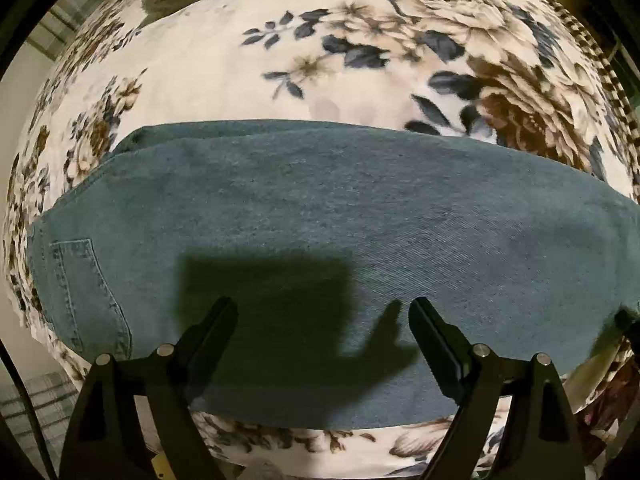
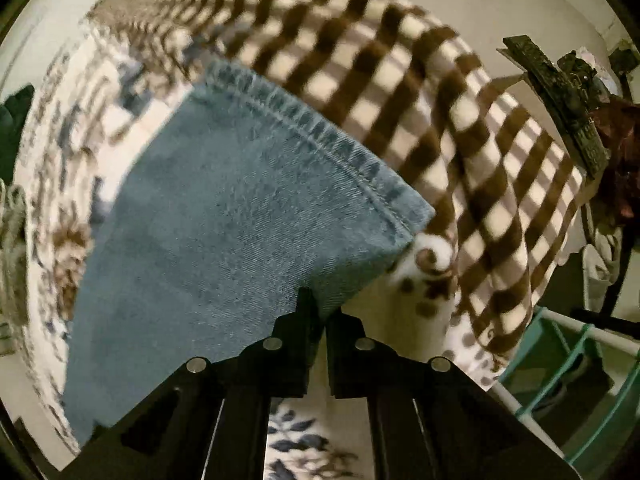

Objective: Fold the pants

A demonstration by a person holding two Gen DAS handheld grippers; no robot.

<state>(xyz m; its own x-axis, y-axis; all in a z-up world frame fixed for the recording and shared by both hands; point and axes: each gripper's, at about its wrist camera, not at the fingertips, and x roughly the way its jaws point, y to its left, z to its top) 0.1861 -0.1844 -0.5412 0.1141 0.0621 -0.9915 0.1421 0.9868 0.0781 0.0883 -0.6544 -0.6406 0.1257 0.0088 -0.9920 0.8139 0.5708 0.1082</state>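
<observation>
Left gripper (image 1: 322,312) is hovering, jaws spread, over blue jeans (image 1: 320,208); right gripper (image 2: 320,308) is pinching the hem edge.

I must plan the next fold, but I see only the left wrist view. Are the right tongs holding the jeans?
Observer: Yes, the right tongs are shut on the jeans, near the hem corner.
Operator: Where does the hem lie?
Observer: It lies against a brown checkered blanket.
Operator: Is anything beyond that blanket?
Observer: A green and white rack stands beside the bed, at lower right.
</observation>
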